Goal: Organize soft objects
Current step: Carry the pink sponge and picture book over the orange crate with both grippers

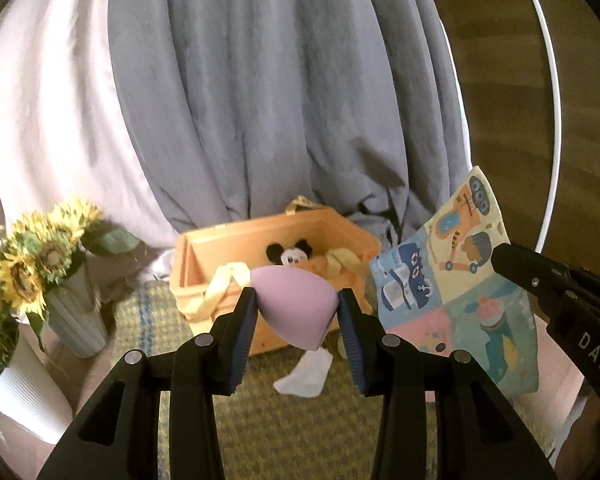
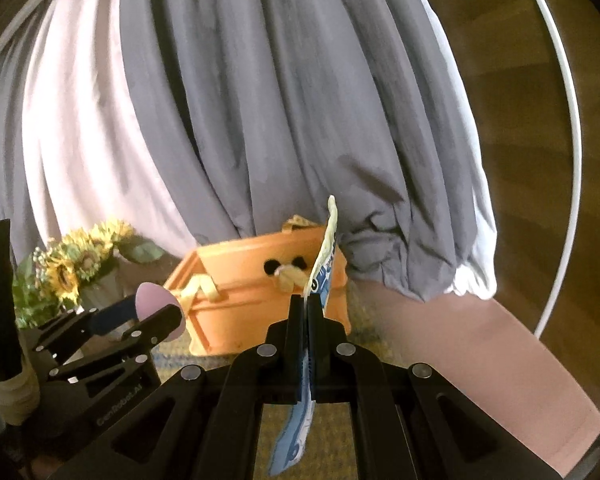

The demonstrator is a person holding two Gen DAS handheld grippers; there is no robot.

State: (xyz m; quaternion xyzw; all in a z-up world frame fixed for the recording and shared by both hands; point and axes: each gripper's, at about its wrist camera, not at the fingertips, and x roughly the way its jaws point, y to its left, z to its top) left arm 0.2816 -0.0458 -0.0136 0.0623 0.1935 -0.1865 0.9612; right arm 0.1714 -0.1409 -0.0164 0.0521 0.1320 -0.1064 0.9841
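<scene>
Both of my hands are loaded: my left hand-held gripper (image 1: 298, 312) pinches one lilac sponge (image 1: 294, 306) between its pads, and my right hand-held gripper (image 2: 308, 312) is clamped on one printed cloth (image 2: 322, 264), seized at its edge. Just ahead of both sits one orange basket (image 1: 260, 240) with one mouse plush (image 1: 292, 254) inside; one white sock (image 1: 306, 374) lies on the mat below my left fingers. I judge the sponge light and squashy, best squeezed across its belly, and the cloth limp, so it will dangle and swing.
</scene>
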